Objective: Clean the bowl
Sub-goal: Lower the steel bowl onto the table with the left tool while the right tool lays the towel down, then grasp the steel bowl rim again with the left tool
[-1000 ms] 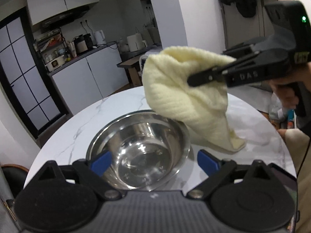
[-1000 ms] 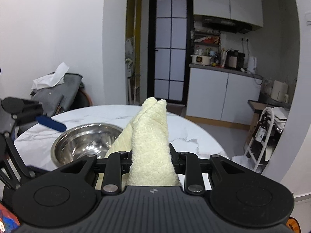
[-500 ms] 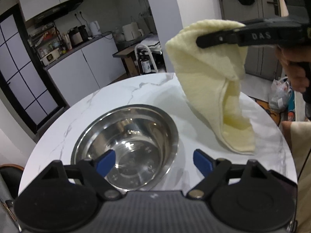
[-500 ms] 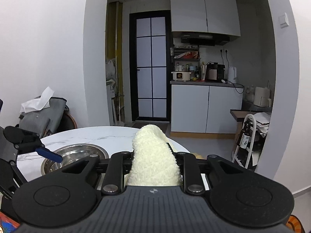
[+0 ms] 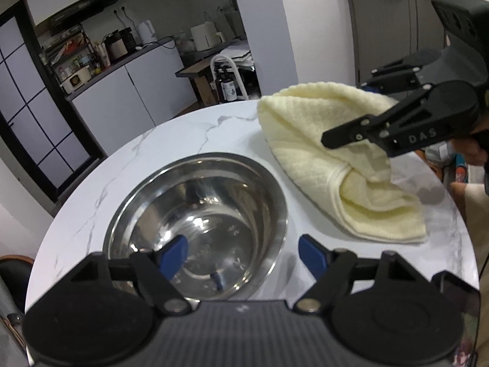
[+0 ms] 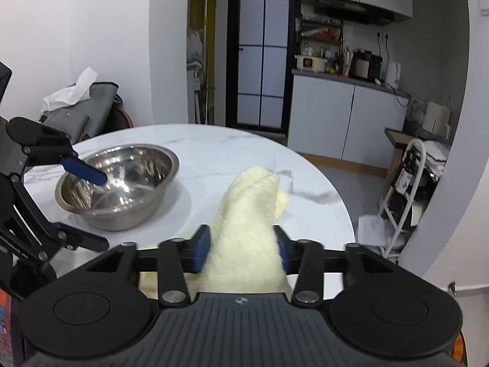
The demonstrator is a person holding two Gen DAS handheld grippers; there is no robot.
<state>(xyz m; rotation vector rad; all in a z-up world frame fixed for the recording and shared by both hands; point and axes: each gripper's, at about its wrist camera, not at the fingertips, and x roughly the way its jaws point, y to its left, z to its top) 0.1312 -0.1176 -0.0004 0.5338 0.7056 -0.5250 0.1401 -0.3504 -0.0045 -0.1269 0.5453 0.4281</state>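
Bowl (image 5: 195, 229) cleaning looks to us barely begun: the steel bowl sits upright on the round marble table (image 5: 171, 140), toward its left half in the left wrist view, and the pale yellow towel (image 5: 330, 159) is not inside it. Its inner wall shines, and we cannot tell whether any dirt or water is left. We judge that the wiping itself is yet to be done.

Our right gripper (image 6: 241, 252) is clamped on a bunched part of the towel, the blue pads pressing it from both sides. The loose end of the cloth lies on the table just right of the bowl, near but apart from its rim.

Our left gripper (image 5: 241, 252) has its jaws spread wide and holds nothing. It hangs over the near side of the bowl, one blue pad above the inside and the other outside the rim, so it seems ready to steady the bowl.

For room, the tabletop between towel and bowl is bare, so the path over the rim looks free. The table edge curves close behind the towel on the right and far side, where a white rack (image 6: 406, 189) stands on the floor. A swing that way could drag cloth over the edge.
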